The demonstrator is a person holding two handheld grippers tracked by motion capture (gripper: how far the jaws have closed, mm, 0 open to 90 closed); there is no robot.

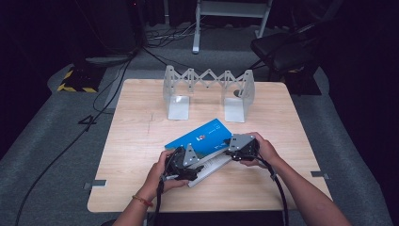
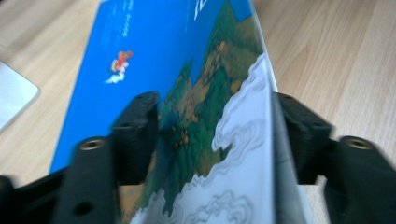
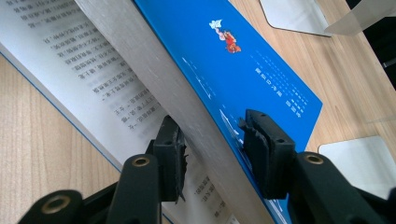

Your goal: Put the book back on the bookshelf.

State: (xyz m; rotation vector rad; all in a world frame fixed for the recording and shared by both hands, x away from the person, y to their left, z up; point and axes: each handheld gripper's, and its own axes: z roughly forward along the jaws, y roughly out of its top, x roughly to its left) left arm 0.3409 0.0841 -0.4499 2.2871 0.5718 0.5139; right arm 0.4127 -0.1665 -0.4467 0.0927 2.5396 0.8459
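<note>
A book with a blue cover [image 1: 202,136] lies near the middle of the wooden table [image 1: 141,136], its front part raised off the white printed pages [image 1: 214,165]. My right gripper [image 1: 235,147] is at the book's right end. In the right gripper view it [image 3: 212,144] is shut on the raised block of pages and blue cover [image 3: 243,70], above the printed page [image 3: 93,79]. My left gripper [image 1: 181,162] is at the book's near-left end. In the left gripper view its jaws [image 2: 217,135] stand wide apart, with the tilted cover [image 2: 177,70] between them.
A clear folding book rack with two metal bookends [image 1: 209,92] stands at the table's far side. One bookend base [image 3: 359,154] lies close to the right of the book. A chair [image 1: 282,49] and cables are on the floor beyond.
</note>
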